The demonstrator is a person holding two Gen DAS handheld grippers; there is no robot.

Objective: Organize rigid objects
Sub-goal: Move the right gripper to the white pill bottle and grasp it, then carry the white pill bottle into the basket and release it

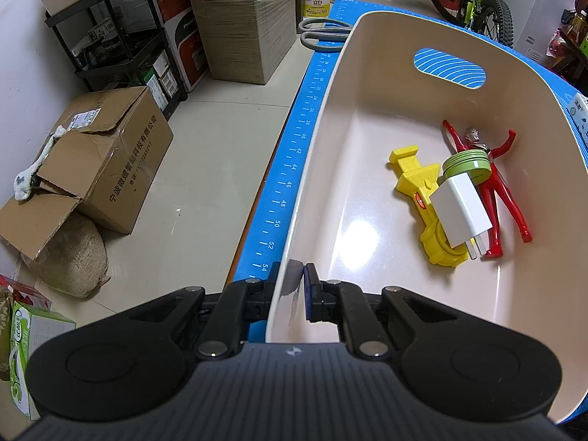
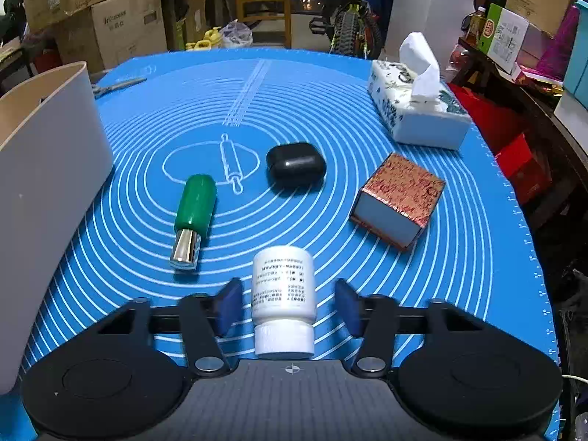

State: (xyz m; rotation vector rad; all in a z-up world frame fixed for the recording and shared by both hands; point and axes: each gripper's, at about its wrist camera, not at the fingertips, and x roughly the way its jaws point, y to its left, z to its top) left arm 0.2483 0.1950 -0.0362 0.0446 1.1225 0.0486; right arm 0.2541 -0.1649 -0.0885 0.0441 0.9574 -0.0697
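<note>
Partly done — bin (image 1: pixel 367 73) holds four items (figure, yellow toy, tin, charger), left gripper (image 1: pixel 298 296) clamps its rim, right gripper (image 2: pixel 288 305) open astride bottle (image 2: pixel 283 294) on mat (image 2: pixel 459 257) — three more wait.

Around the white bottle (image 2: pixel 283 296), bare mat (image 2: pixel 459 257) lies open on both sides; the green tube (image 2: pixel 193 217) and patterned box (image 2: pixel 398 200) flank the way ahead, the bin wall (image 2: pixel 47 183) blocks farther left
</note>
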